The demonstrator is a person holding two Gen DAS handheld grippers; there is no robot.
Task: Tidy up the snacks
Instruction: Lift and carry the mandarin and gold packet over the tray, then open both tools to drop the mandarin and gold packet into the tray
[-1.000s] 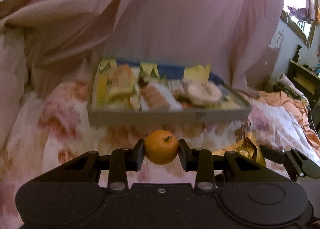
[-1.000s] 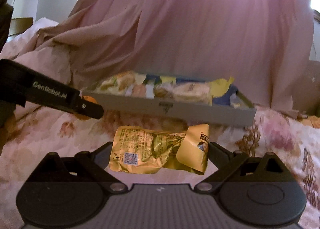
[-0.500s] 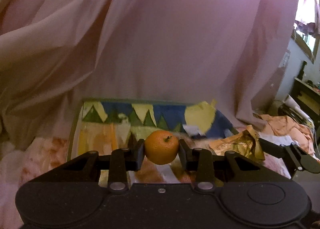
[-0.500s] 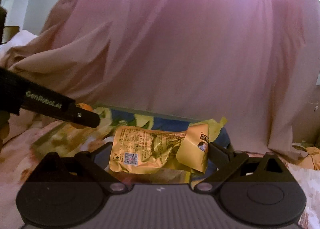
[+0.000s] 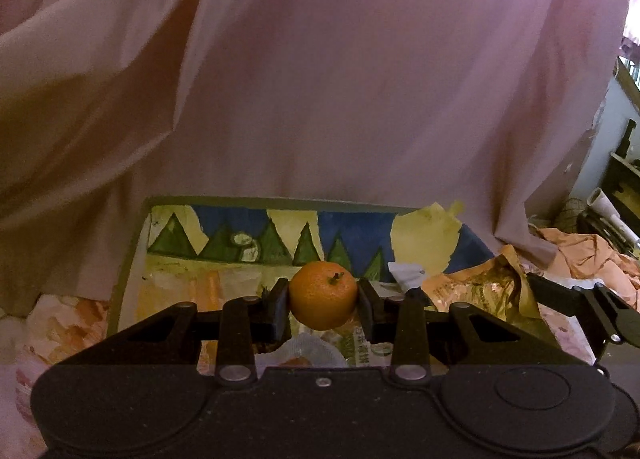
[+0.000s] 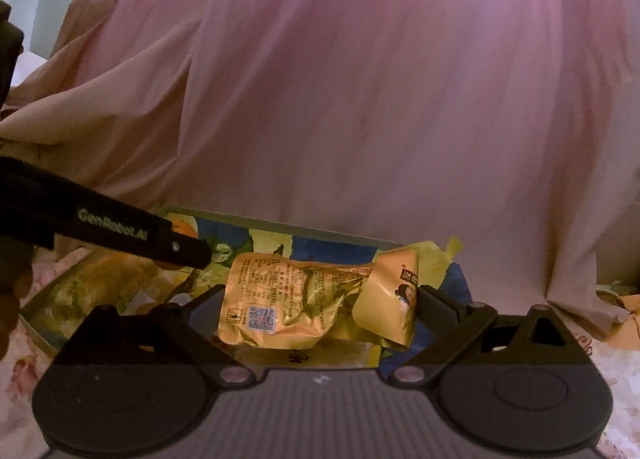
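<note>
My left gripper [image 5: 323, 305] is shut on a small orange tangerine [image 5: 322, 294] and holds it above the snack box [image 5: 132, 243], a shallow grey box with a painted blue, green and yellow inside. My right gripper [image 6: 318, 299] is shut on a crinkled gold foil snack packet [image 6: 304, 295], held over the same box [image 6: 280, 229]. The packet also shows in the left wrist view [image 5: 476, 291] at the right. The left gripper's finger [image 6: 120, 233] crosses the right wrist view at the left. Several wrapped snacks lie in the box, mostly hidden by the grippers.
A pink draped cloth [image 5: 320, 79] hangs close behind the box. The box rests on a floral bedsheet [image 5: 60, 323]. Crumpled orange fabric [image 5: 580, 259] and dark furniture [image 5: 624, 179] lie at the far right.
Both grippers have moved forward, from in front of the box to over it, each still holding its item. The box's painted inside now fills the lower view.
</note>
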